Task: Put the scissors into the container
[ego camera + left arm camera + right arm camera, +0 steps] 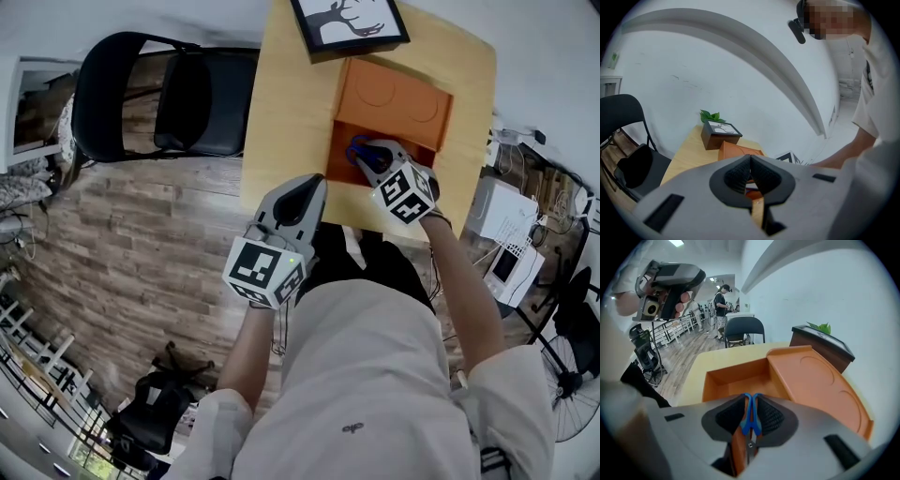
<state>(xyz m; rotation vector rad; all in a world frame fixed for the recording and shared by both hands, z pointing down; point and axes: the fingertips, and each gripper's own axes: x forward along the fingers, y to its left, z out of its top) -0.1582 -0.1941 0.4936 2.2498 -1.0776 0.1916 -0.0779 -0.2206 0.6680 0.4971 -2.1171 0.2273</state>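
Blue-handled scissors (pixel 750 417) are pinched between the pads of my right gripper (pixel 751 418), handles up and blades pointing down. This gripper (pixel 366 156) hangs over the open compartment of the orange container (pixel 394 98), where the blue handles (pixel 357 148) show just above it. The container (pixel 740 376) has an open box at the near side and a flat lid part (pixel 820 385) beyond. My left gripper (pixel 305 197) is held at the table's near edge, left of the container; its jaws (pixel 750 174) are shut with nothing between them.
A dark framed deer picture (pixel 349 25) stands at the back of the light wooden table (pixel 281 103), with a green plant (pixel 711 116) behind it. A black chair (pixel 169 94) sits left of the table. Wooden floor lies below.
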